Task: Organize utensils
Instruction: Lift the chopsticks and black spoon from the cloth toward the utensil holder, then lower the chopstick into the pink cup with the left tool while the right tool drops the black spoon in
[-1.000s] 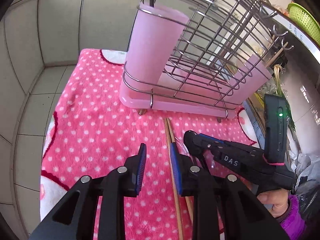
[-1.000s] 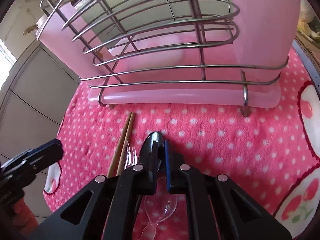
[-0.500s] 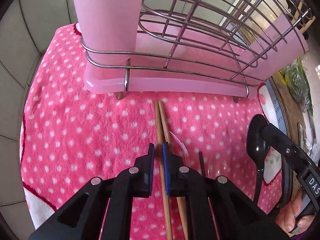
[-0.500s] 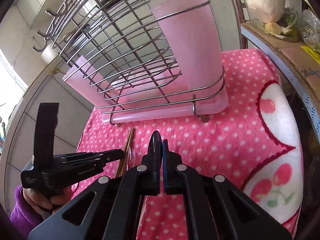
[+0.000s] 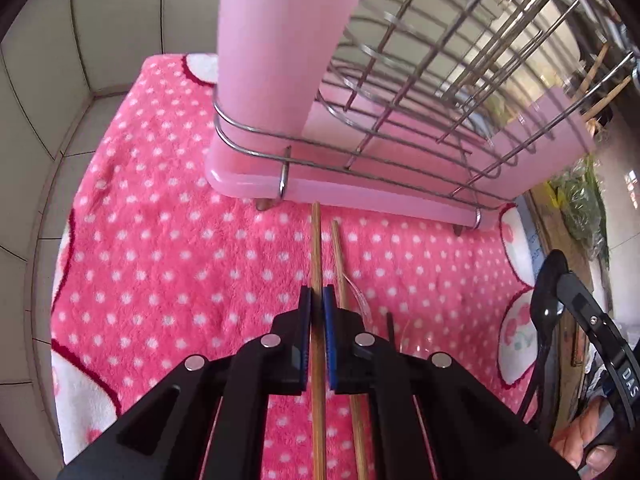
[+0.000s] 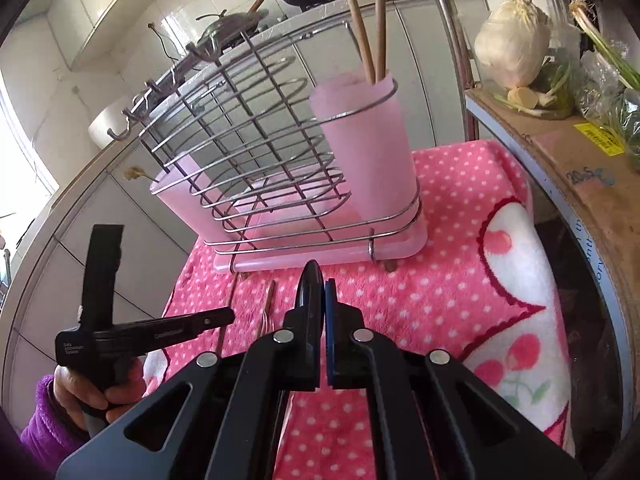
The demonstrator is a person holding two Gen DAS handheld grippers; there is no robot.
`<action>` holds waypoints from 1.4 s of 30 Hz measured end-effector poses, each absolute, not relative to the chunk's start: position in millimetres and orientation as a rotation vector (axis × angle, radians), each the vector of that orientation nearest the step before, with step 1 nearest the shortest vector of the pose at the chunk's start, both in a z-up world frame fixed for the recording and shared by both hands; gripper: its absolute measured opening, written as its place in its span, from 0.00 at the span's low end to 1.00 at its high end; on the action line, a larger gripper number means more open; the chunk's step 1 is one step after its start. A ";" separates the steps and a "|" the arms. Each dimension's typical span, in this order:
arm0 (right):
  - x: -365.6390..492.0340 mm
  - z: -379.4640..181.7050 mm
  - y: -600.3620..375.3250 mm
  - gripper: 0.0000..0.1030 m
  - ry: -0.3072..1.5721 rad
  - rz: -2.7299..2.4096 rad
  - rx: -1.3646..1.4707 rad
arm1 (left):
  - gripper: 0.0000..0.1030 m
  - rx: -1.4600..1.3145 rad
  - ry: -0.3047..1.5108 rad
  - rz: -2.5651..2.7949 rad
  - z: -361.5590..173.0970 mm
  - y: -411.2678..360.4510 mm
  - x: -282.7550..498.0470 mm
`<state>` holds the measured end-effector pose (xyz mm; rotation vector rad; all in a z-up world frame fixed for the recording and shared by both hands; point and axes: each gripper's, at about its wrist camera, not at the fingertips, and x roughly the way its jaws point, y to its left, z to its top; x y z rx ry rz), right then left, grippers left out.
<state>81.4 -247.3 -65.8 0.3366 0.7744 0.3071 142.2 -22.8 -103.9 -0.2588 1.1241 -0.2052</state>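
Where both chopsticks lay flat, left gripper [image 5: 316,310] jaws now pinch one chopstick [image 5: 317,248]; right gripper [image 6: 319,294] clamps spoon [image 6: 310,280].

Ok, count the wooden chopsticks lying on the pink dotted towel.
2: one chopstick runs between the left gripper's pads, the other chopstick lies just right of it. More may hide beneath the grippers.

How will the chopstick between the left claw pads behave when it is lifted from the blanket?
The chopstick looks thin, straight and wooden, so probably stiff and light. The left claw holds it partway along with a long length ahead, so it may pivot or droop. Being slim, it might slip through the pads.
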 end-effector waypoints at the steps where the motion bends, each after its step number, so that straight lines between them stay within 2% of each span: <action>1: 78.9 -61.8 -249.0 0.02 0.757 0.301 0.338 | 0.05 -0.271 1.094 -0.209 -96.5 -17.9 136.2; 18: 16.9 13.7 -258.3 0.02 0.438 0.181 0.299 | 0.05 -0.318 0.557 -0.276 37.0 37.4 26.2; 29: 5.0 75.9 -253.7 0.02 0.266 0.116 0.180 | 0.05 -0.282 0.360 -0.264 123.9 54.4 3.5; 42: 31.3 136.4 -251.9 0.02 -0.048 -0.001 0.067 | 0.05 -0.250 0.233 -0.228 189.8 66.8 32.8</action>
